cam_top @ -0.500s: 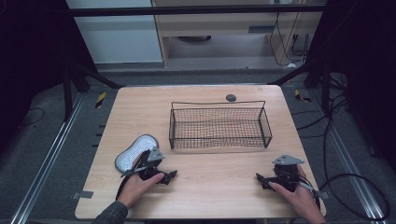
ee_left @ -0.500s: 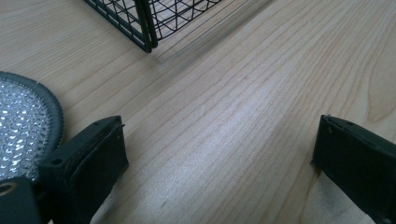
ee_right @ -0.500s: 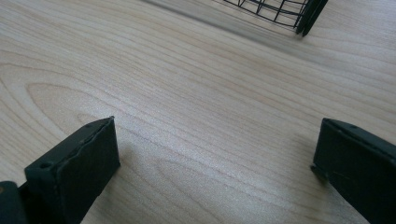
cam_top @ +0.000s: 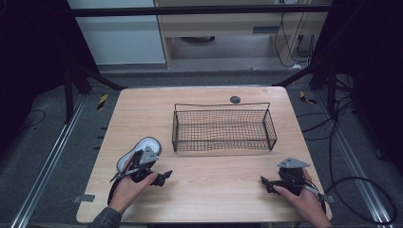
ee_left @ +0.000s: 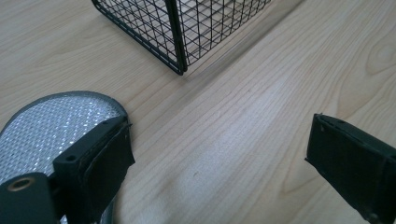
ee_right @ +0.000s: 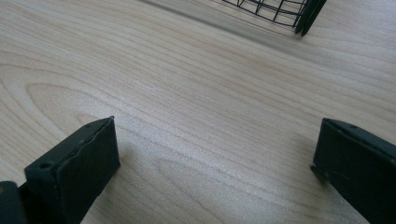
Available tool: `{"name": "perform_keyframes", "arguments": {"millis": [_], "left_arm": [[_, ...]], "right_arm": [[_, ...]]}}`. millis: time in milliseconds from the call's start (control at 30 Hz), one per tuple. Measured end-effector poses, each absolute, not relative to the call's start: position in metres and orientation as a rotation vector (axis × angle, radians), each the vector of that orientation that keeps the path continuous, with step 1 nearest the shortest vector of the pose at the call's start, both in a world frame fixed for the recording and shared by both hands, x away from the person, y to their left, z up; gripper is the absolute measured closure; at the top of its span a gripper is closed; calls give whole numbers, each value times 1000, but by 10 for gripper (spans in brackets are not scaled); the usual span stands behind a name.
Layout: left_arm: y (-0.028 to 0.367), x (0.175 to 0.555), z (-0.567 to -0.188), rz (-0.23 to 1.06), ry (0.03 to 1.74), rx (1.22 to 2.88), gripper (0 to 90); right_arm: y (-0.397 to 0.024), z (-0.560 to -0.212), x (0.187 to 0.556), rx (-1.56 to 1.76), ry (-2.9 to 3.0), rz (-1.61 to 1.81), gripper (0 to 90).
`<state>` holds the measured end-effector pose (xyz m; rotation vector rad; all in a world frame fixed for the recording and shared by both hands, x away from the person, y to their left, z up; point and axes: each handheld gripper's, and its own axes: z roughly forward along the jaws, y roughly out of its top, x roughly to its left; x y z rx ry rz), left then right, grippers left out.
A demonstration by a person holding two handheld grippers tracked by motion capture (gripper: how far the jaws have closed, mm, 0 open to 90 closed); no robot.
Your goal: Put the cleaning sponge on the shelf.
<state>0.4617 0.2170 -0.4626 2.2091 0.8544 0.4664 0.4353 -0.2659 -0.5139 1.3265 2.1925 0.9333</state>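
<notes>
A black wire basket [cam_top: 223, 128] stands empty at the middle of the wooden table [cam_top: 214, 199]. A silver-grey oval pad with a woven face [cam_top: 142, 145] lies flat at the front left. My left gripper [cam_top: 159, 176] is held low just in front of the pad, open, with nothing between the jaws. In the left gripper view the pad [ee_left: 51, 126] lies partly under the left jaw, and the basket's corner [ee_left: 177, 28] is ahead of my left gripper [ee_left: 219, 154]. My right gripper [cam_top: 267, 184] rests open near the front right, jaws pointing left. Bare wood lies between its jaws in the right gripper view [ee_right: 215, 158].
A small dark round disc [cam_top: 235, 99] sits in the table top behind the basket. A basket corner [ee_right: 299, 14] shows at the top right of the right gripper view. Cables [cam_top: 351, 185] trail on the floor at the right.
</notes>
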Motion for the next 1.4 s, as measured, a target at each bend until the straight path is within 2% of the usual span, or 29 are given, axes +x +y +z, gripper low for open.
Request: {"name": "perform_keyframes", "arguments": {"millis": [167,400,667,933,1100,1400], "left_arm": [[217,464,-454,536,880,2285,53],[231,477,-456,570,920,2323,43],[249,494,-456,543,925,2427,43],[253,500,-454,563,931,2436,54],[260,506,-452,476,947,2459,37],[273,514,-443,420,1017,2481,34]], "right_arm": [[-266,-514,435,1324,2195,934,4],[-266,-514,435,1324,2196,934,3],[-266,-514,435,1323,2196,932,4],[-266,-514,435,1324,2196,934,3],[-266,-514,435,1324,2195,934,3],[-266,-514,435,1322,2196,933,4]]}}
